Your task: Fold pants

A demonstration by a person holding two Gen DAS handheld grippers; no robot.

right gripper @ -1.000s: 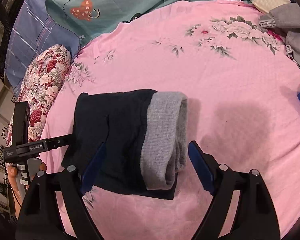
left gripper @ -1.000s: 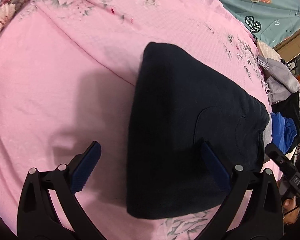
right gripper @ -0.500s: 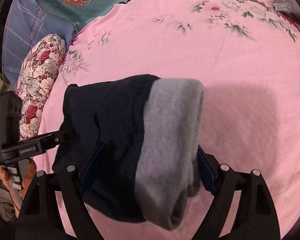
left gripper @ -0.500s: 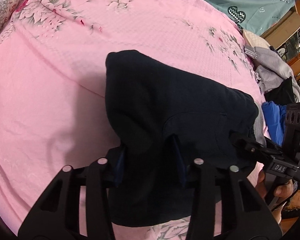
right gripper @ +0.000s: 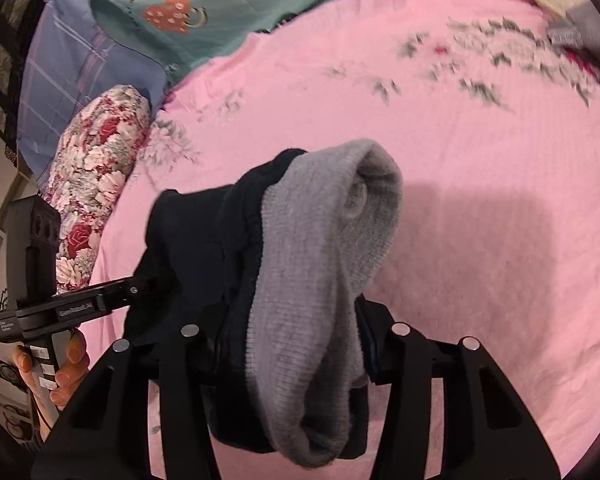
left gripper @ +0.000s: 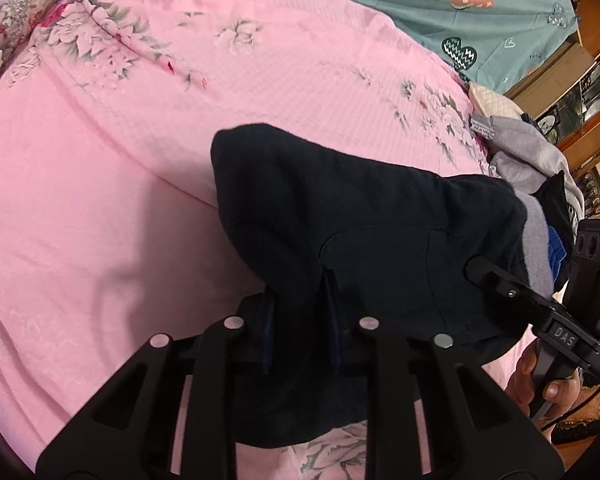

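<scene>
The folded dark navy pants (left gripper: 360,220) with a grey ribbed waistband (right gripper: 324,260) are lifted off the pink bedsheet (left gripper: 100,160). My left gripper (left gripper: 300,320) is shut on one end of the navy bundle. My right gripper (right gripper: 292,344) is shut on the other end, with the grey waistband draped between its fingers. Each gripper shows in the other's view: the right one at the right edge (left gripper: 540,316), the left one at the left edge (right gripper: 80,308), both biting the bundle.
A floral pillow (right gripper: 96,184) and a blue plaid pillow (right gripper: 72,64) lie at the bed's head. A teal sheet (left gripper: 480,12) lies beyond the pink one. A pile of grey, black and blue clothes (left gripper: 540,160) sits at the bed's right side.
Both grippers closed from open onto the ends of the folded pants and lifted the bundle off the sheet.
</scene>
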